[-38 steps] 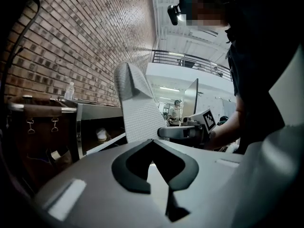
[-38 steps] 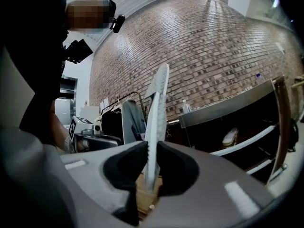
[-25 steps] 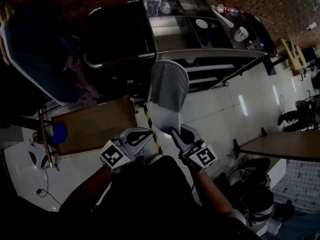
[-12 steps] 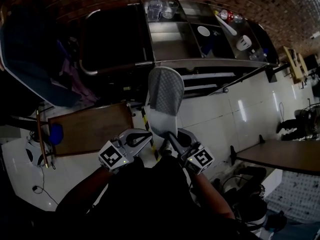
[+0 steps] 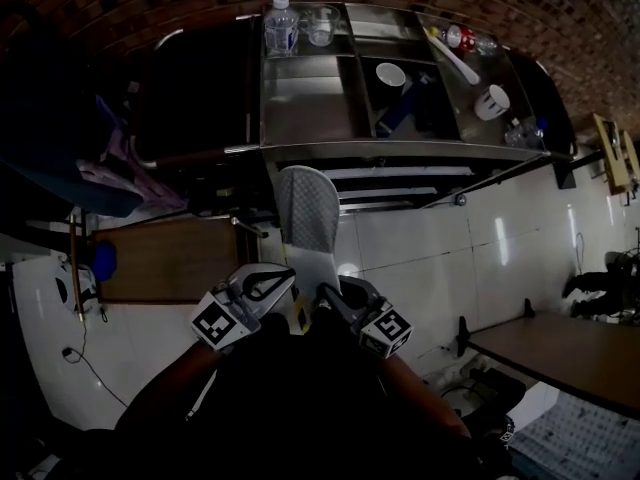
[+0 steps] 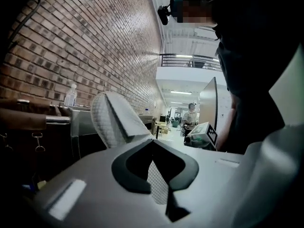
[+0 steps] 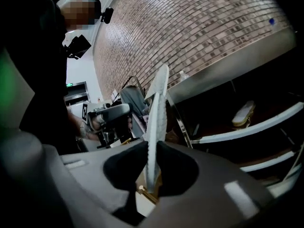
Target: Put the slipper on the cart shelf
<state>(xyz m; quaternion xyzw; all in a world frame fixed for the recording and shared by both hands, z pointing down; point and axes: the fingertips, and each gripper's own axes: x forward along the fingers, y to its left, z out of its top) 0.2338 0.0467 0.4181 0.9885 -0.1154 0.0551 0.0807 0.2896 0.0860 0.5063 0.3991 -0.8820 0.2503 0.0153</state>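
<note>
Grey mesh slipper (image 5: 305,218) held in air, toe up, over white tiled floor (image 5: 440,248), close in front of steel cart (image 5: 400,150). Right tongs (image 5: 324,296) clenched on sole edge at heel end. Left tongs (image 5: 288,280) grasp same heel end from other side. Toe points toward front edge of cart's lower shelves (image 5: 395,175). Bottle (image 5: 281,26) stands at far left corner of cart's top tray.

Slipper (image 5: 305,208) mid-scene, heel end btwn left gripper (image 5: 280,280) & right gripper (image 5: 327,298), both sets of jaws pinched on it, toe end toward cart (image 5: 300,148) just behind. Cart top: water bottle (image 5: 282,23) & glass (image 5: 320,25) side by side in back-left compartment, bowl (image 5: 391,73) in middle one, cup (image 5: 488,100) to the right. Other slipper (image 7: 244,113) lies on a lower cart shelf (image 7: 247,129). Wooden board (image 5: 165,258) left of grippers; table (image 5: 570,343) far right.
</note>
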